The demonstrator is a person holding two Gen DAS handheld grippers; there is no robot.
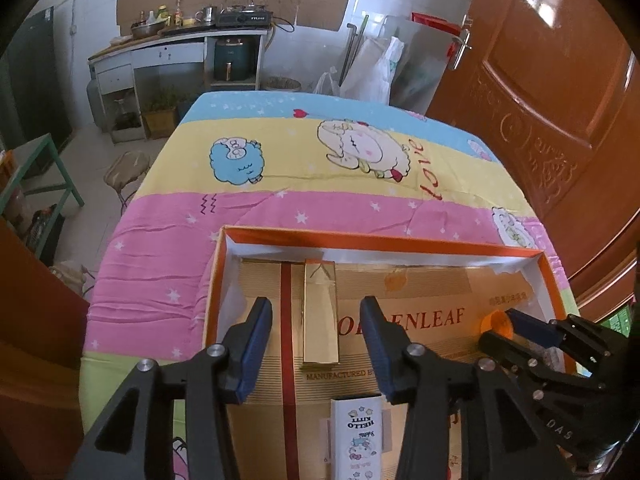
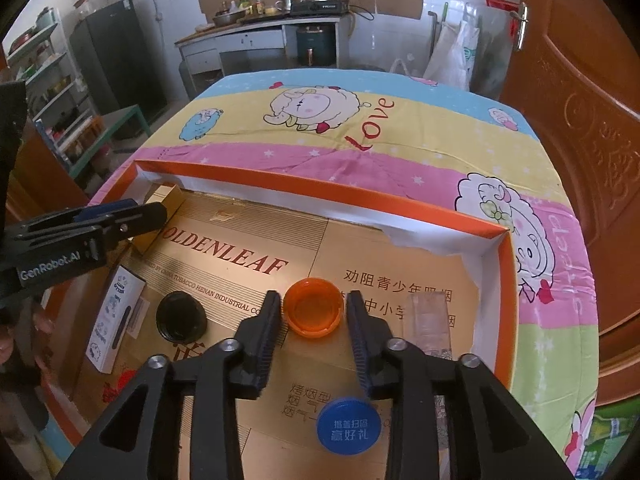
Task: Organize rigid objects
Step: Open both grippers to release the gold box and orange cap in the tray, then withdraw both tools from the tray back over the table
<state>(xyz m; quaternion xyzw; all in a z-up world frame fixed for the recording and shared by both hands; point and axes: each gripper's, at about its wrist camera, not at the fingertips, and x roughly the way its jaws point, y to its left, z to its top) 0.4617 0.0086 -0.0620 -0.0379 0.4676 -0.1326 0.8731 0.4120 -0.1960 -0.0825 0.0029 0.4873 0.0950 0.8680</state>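
Kitchen backdrop, cartoon-sheep bedspread point(image 2: 400, 152), orange-rimmed tray point(image 2: 320, 196) lined with flattened gold carton. Right gripper point(image 2: 313, 308) jaws open, straddling but not pinching an upturned orange cap point(image 2: 313, 307). Left gripper point(image 1: 316, 320) jaws open and empty around a slim gold box point(image 1: 320, 312). Nearby: black lid point(image 2: 181, 316), blue cap point(image 2: 349, 424), clear block point(image 2: 429, 320), white Hello Kitty box point(image 2: 114, 320). Cap likely light, stiff, slick plastic; best pinched across the ribbed rim.

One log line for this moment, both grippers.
left gripper: open, straddling gold box | right gripper: open around orange cap | tray
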